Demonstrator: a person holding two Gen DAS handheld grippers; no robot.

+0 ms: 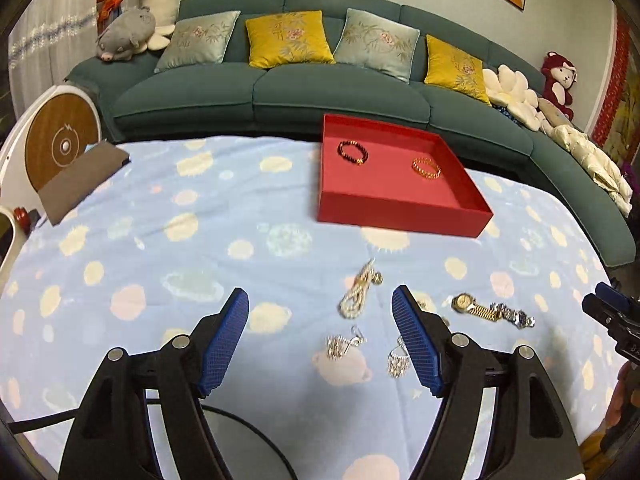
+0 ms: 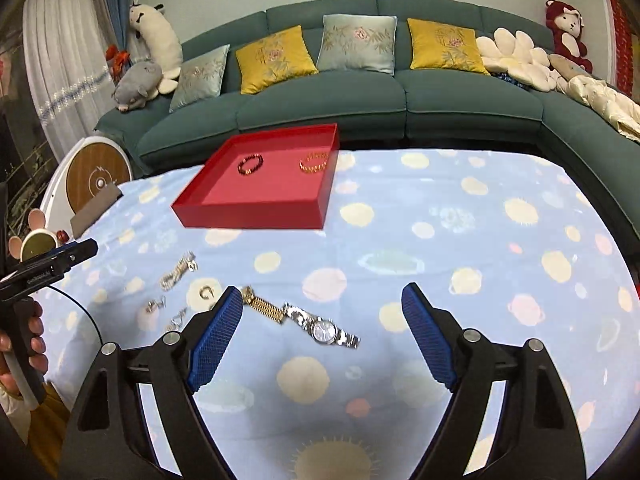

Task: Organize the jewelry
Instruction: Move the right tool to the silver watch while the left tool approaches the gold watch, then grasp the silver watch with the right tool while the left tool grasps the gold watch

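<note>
A red tray [image 1: 400,210] [image 2: 256,216] at the table's far side holds a dark bead bracelet [image 1: 353,152] [image 2: 250,164] and a gold bracelet [image 1: 426,167] [image 2: 314,162]. On the blue cloth lie a pearl necklace [image 1: 357,294] [image 2: 178,272], two silver earrings [image 1: 342,345] [image 1: 398,362], a gold watch [image 1: 474,307] [image 2: 262,307] and a silver watch [image 1: 516,317] [image 2: 326,330]. My left gripper [image 1: 320,312] is open and empty, above the necklace and earrings. My right gripper [image 2: 322,308] is open and empty, above the watches.
A teal sofa [image 1: 320,92] with cushions and plush toys runs behind the table. A brown flat box [image 1: 80,180] lies at the table's left edge beside a round white device [image 1: 60,140]. The right gripper shows at the left view's right edge [image 1: 612,312].
</note>
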